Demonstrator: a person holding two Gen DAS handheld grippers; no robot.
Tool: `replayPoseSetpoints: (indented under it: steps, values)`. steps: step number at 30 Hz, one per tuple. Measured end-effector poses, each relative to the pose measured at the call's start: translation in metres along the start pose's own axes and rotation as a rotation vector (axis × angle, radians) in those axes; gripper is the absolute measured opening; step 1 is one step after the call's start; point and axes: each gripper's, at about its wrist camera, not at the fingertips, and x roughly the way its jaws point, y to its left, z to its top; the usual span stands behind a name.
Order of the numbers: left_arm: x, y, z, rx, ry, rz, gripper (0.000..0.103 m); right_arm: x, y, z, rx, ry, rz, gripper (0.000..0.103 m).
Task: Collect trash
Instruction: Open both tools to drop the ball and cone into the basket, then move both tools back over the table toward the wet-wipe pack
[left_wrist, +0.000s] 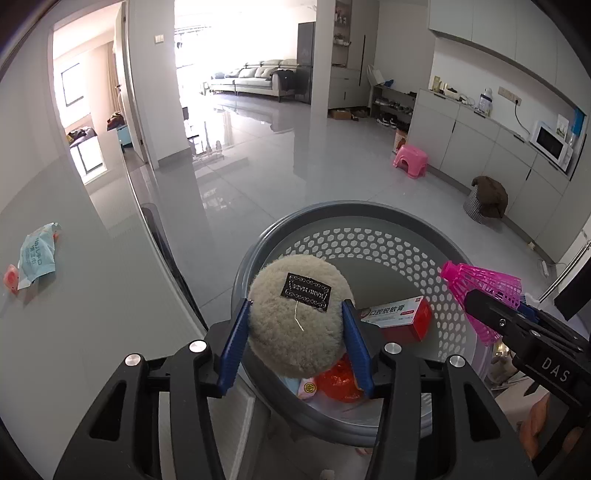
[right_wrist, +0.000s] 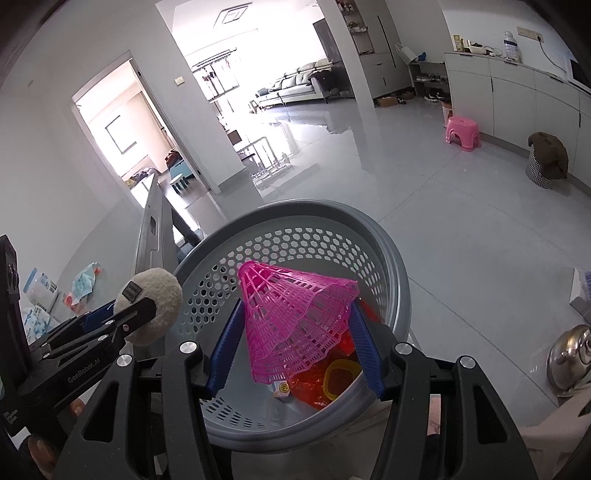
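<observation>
Two claws are seen over one grey basket (left_wrist: 369, 236). One puff (left_wrist: 295, 321) is clamped in the left claw (left_wrist: 297, 339); one pink shuttlecock (right_wrist: 295, 325) is clamped in the right claw (right_wrist: 295, 343). One red box (left_wrist: 400, 317) and orange wrap (left_wrist: 338, 380) lie inside. One wrapper (left_wrist: 35, 258) is left on the white tabletop (left_wrist: 92, 314). A glossy grey floor (left_wrist: 295, 158), one pink stool (left_wrist: 410, 160) and one sofa (left_wrist: 255, 75) are noted.

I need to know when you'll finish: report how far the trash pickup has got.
Done: a red box and an orange wrapper already lie in the grey basket. In hand: the left gripper holds a fuzzy puff and the right gripper a pink shuttlecock, both over the basket. Left: a blue wrapper on the table.
</observation>
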Motion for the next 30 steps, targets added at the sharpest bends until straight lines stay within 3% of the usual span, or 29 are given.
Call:
replayPoseSetpoints:
  steps: [12, 14, 16, 30]
  values:
    - [0.007, 0.008, 0.005, -0.011, 0.016, -0.022, 0.054, 0.006, 0.002, 0.000, -0.002, 0.015, -0.010, 0.057]
    - [0.006, 0.008, 0.005, -0.012, 0.009, -0.020, 0.059, 0.005, 0.001, 0.001, -0.001, 0.002, -0.012, 0.063]
    - [0.004, 0.009, 0.006, -0.014, 0.001, -0.020, 0.070, 0.002, -0.001, 0.003, 0.006, -0.012, -0.002, 0.076]
    - [-0.005, 0.013, 0.002, -0.028, -0.007, -0.002, 0.071, -0.002, 0.000, 0.002, 0.006, -0.014, -0.007, 0.076]
